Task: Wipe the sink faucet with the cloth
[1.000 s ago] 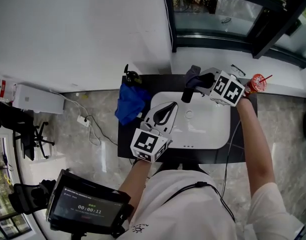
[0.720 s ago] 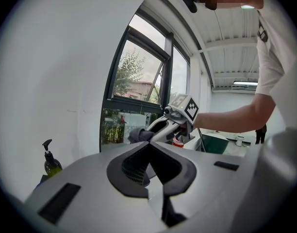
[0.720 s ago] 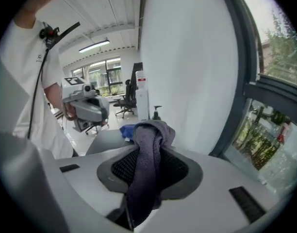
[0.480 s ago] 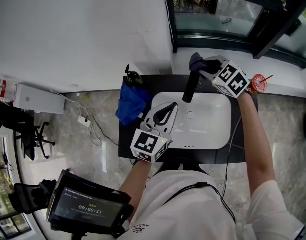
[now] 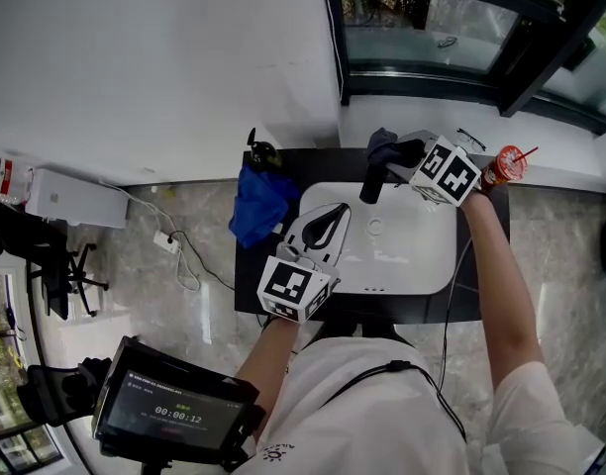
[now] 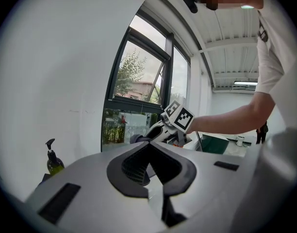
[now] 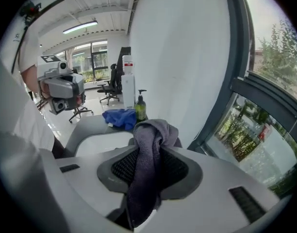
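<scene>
bright, even daylight throughout, coming in through the dark-framed window (image 5: 432,38) behind the black tabletop (image 5: 323,166). extra glow from a long ceiling strip light (image 7: 80,27). soft, faint shadows only. sharp overhead, no motion blur. heavy fisheye bending and black vignetted corners in both gripper views. washed-out sky beyond the panes. slightly soft on the dark grey cloth (image 7: 148,149) nearest the lens.

The cloth (image 7: 149,132) is soft grey fabric with a fine nap, creased where it bunches. The right gripper (image 7: 149,154) has a smooth, matt grey plastic shell and black ribbed pads (image 7: 123,166). The faucet (image 5: 372,184) looks matt black. The sink (image 5: 412,255) is glossy white, like glazed ceramic, in a smooth black counter (image 5: 249,280). The floor (image 5: 184,216) is polished, veined grey stone.
</scene>
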Tool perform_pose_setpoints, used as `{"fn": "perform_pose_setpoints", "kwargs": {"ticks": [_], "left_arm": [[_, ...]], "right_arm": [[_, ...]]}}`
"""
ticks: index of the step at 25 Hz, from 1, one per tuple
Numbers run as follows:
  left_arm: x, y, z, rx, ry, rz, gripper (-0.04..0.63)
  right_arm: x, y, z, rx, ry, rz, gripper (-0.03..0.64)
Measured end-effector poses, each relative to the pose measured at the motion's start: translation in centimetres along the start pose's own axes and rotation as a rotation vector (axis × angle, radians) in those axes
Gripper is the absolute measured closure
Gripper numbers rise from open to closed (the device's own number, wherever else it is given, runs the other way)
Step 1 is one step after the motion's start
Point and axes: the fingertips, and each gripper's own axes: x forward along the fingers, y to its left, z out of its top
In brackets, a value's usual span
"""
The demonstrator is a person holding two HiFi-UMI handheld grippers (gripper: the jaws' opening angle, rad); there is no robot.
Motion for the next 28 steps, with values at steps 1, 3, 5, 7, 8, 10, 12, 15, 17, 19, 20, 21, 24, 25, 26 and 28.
{"fn": "perform_pose_setpoints", "kwargs": {"ticks": [1, 3, 5, 7, 8, 10, 12, 15, 17, 19, 20, 21, 24, 25, 26, 28], "left_arm": [[0.1, -0.1, 0.1, 0.001, -0.001, -0.004, 0.601], [0.3, -0.4, 0.2, 0.003, -0.002, -0.012, 0.601], [0.4, -0.6, 0.3, 0.006, -0.001, -0.019, 0.601], [0.3, -0.9, 0.4, 0.008, 0.003, -0.024, 0.601], [0.2, -1.0, 0.4, 0.008, 0.005, -0.026, 0.601], [0.0, -1.3, 0.5, 0.006, 0.007, -0.029, 0.601], [-0.2, -1.4, 0.5, 0.002, 0.007, -0.028, 0.601], [-0.2, -1.3, 0.4, 0.006, 0.017, -0.023, 0.601], [-0.2, -1.3, 0.3, 0.006, 0.023, -0.020, 0.601], [-0.1, -1.3, 0.3, 0.005, 0.027, -0.018, 0.601], [-0.1, -1.3, 0.2, 0.004, 0.029, -0.016, 0.601], [0.0, -1.3, 0.2, 0.003, 0.032, -0.015, 0.601], [-0.1, -1.3, 0.3, -0.002, 0.034, -0.005, 0.601], [-0.2, -1.4, 0.4, -0.006, 0.032, -0.002, 0.601], [-0.3, -1.4, 0.6, -0.009, 0.030, 0.000, 0.601], [-0.3, -1.5, 0.9, -0.012, 0.025, 0.002, 0.601]], "right_arm": [[0.0, 0.9, 0.0, -0.017, 0.007, 0.027, 0.497], [0.0, 2.7, 0.0, -0.035, 0.011, 0.073, 0.497], [0.1, 4.3, 0.0, -0.036, -0.003, 0.114, 0.497], [-0.2, 5.9, 0.1, -0.029, -0.036, 0.164, 0.497], [-0.5, 6.8, 0.1, -0.016, -0.061, 0.197, 0.497], [-1.4, 8.5, -0.1, 0.049, -0.127, 0.276, 0.497], [-2.2, 9.7, -0.9, 0.149, -0.183, 0.349, 0.497], [-2.3, 9.3, -4.3, 0.257, -0.166, 0.348, 0.497], [-1.5, 7.4, -7.1, 0.297, -0.117, 0.254, 0.495], [-0.2, 4.6, -9.7, 0.329, -0.066, 0.114, 0.495], [0.5, 3.2, -11.0, 0.342, -0.032, 0.045, 0.495], [1.2, 2.0, -12.1, 0.350, 0.008, -0.016, 0.495], [2.9, -0.4, -14.0, 0.345, 0.132, -0.134, 0.495], [3.4, -0.8, -14.2, 0.333, 0.171, -0.145, 0.495], [4.0, -0.9, -14.3, 0.316, 0.210, -0.139, 0.495], [5.3, -0.9, -14.4, 0.272, 0.275, -0.113, 0.495]]}}
